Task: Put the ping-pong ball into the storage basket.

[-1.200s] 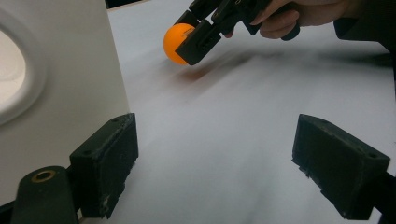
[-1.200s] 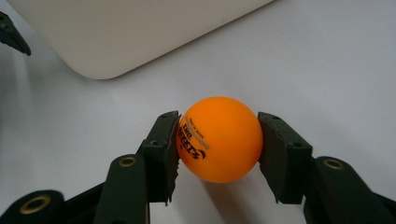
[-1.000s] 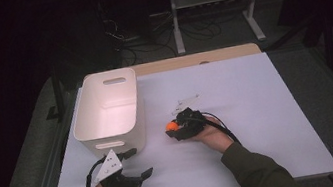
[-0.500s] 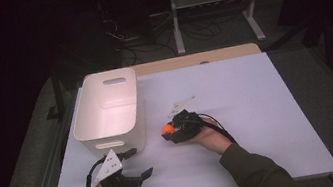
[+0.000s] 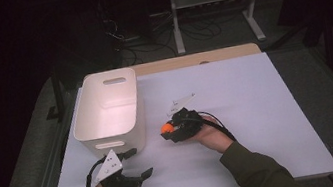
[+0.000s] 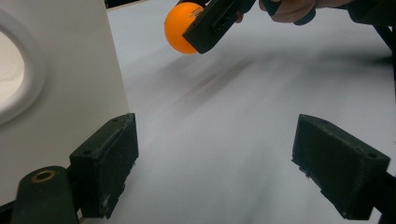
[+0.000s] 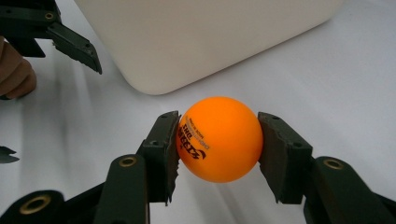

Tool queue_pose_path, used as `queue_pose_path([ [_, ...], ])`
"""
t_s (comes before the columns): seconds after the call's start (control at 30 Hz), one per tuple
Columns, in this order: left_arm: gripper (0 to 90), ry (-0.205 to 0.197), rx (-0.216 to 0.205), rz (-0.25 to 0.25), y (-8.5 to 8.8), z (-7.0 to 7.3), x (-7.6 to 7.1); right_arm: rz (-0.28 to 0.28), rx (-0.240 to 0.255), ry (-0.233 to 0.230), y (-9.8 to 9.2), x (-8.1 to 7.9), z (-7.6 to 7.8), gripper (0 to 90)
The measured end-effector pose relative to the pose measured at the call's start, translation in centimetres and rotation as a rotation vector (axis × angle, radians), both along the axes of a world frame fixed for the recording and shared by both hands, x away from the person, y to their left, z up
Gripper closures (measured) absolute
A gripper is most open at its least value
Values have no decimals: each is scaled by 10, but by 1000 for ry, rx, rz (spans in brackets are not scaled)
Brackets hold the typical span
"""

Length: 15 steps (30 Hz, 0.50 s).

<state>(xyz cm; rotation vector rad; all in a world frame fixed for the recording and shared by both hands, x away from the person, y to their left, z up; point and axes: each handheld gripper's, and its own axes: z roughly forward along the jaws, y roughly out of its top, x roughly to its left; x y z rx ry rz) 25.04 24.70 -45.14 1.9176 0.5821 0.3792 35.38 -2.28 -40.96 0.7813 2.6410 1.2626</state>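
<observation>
Jaws of the right gripper (image 7: 218, 144) stay clamped on the small orange plastic ball (image 7: 219, 138), shifted slightly nearer the white rectangular plastic bin (image 5: 106, 110), while the left gripper (image 6: 217, 158) is held open over bare table.

High view: the white table (image 5: 268, 108) is evenly and brightly lit from above while the surrounding room falls into near-darkness, and the picture is soft and slightly grainy. Right gripper view: the orange ball (image 7: 219, 139) is sharp with printed lettering legible. Left gripper view: soft grey shadows streak the tabletop and the near bin (image 6: 70, 70) wall is blurred.
</observation>
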Motion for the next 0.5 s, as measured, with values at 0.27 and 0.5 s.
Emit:
queue_pose_path([
  [0.27,142,1,-2,1,0,0,0,9,0,-8,-1,0,9,498],
  [0.5,142,2,-3,2,0,0,0,10,4,-14,-4,0,15,498],
])
